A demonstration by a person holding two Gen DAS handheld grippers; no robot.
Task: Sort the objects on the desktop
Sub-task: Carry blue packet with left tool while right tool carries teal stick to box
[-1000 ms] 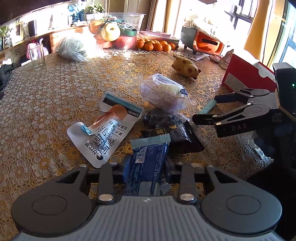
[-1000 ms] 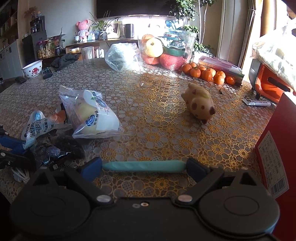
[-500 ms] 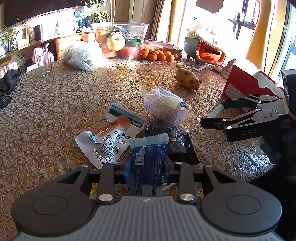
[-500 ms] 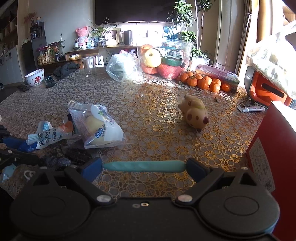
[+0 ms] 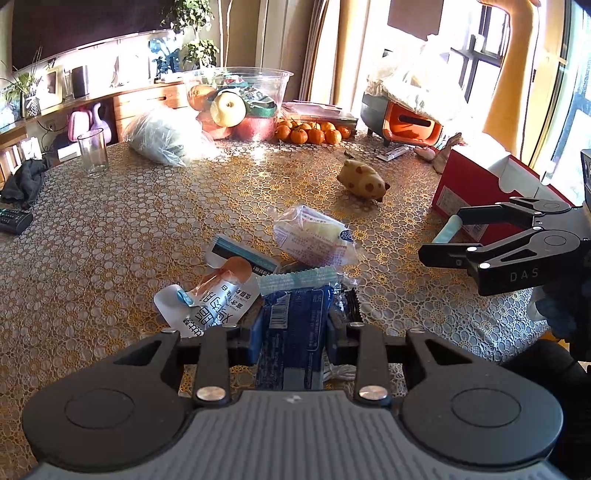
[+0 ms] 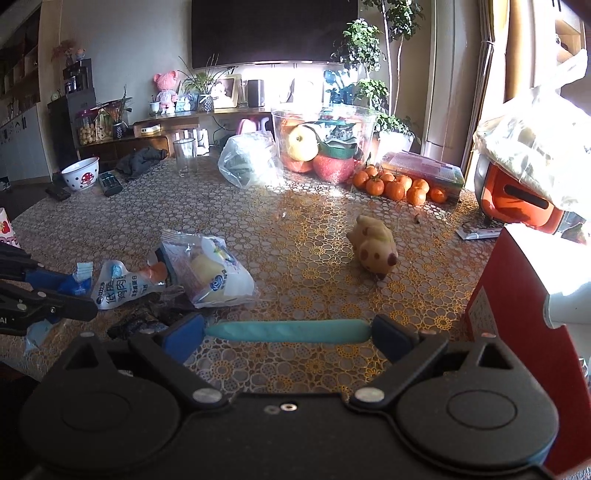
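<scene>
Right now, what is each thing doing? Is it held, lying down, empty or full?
Left claw: shut on the blue packet.
Right claw: shut on the teal stick, held end to end.
White pouch: lying flat on the table.
Bread bag: lying sealed.
Glass: upright, empty.
Toy pig: standing.
Fruit bowl: full.

Home living room: wall television [image 6: 275,31], fruit bowl [image 6: 321,144] on lace-covered table [image 6: 295,221].
</scene>
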